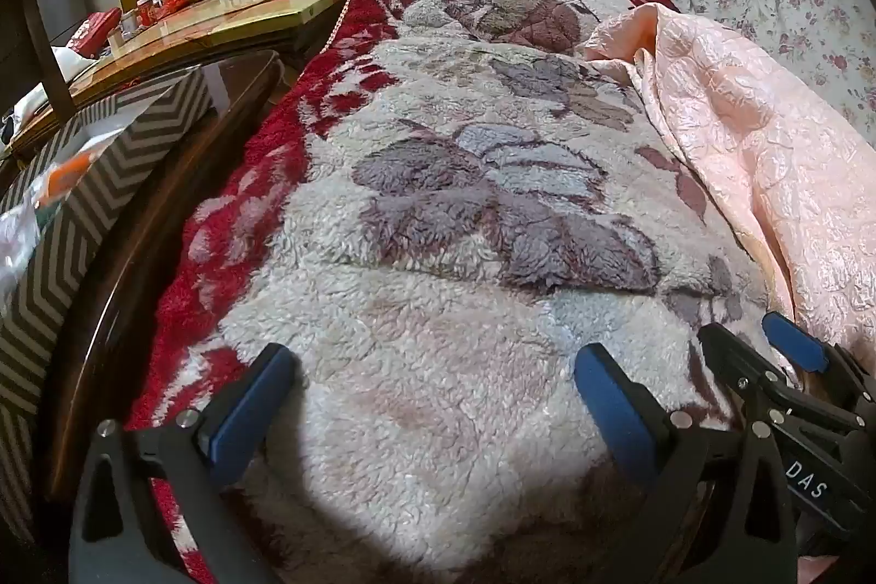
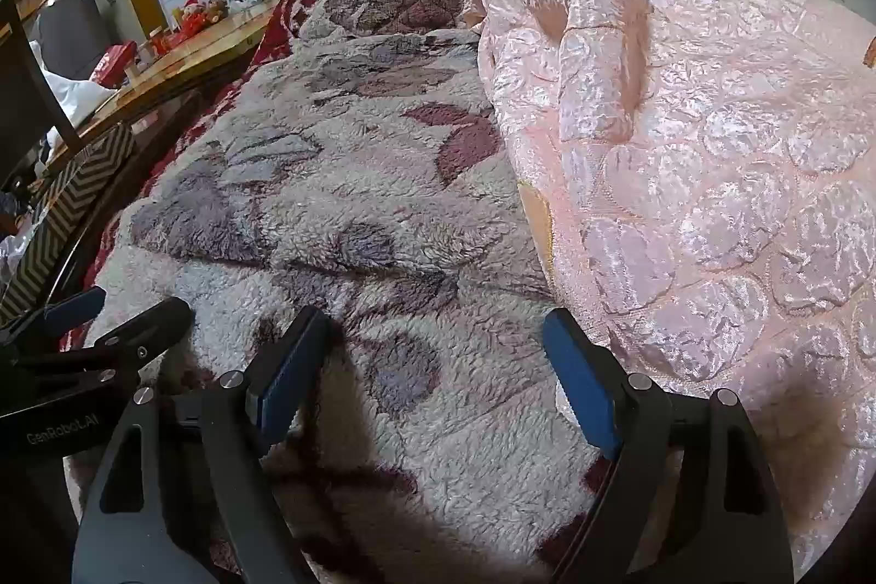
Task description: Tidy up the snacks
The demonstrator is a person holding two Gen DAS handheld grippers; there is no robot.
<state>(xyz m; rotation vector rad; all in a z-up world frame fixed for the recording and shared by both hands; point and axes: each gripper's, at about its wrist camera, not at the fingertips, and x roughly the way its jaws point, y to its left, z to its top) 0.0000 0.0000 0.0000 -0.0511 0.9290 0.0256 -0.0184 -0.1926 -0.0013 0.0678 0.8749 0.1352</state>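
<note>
At far left, a box (image 1: 109,179) with a grey-and-white chevron pattern sits on a dark wooden surface (image 1: 164,233) beside the bed; its long axis runs away from the viewer, parallel to the bed's edge. Poking above its rim is one orange-and-white snack packet (image 1: 68,173), tilted, its printed end angled up toward the right, with crinkled clear plastic wrapping (image 1: 16,239) just below it. How many snacks lie in the box cannot be told.

Next comes the bed, spread with one shaggy fleece blanket (image 1: 438,201): cream pile, a red border along the left edge, and large mauve and grey leaf and flower shapes down the middle. Two tools hang side by side above it, both pointing steeply down at the fleece. The left tool (image 1: 432,392) stands wide, black arms ending in two blue flat pads, nothing between them. The right tool (image 2: 432,365) is likewise spread wide and empty, its right pad near the edge of a quilt.

That one pale pink quilt (image 2: 712,201), glossy and puckered into rounded scale-like stitching, lies bunched over the blanket's right side. Beyond it, a white floral-print cushion (image 1: 794,15) rests at the far right.
</note>
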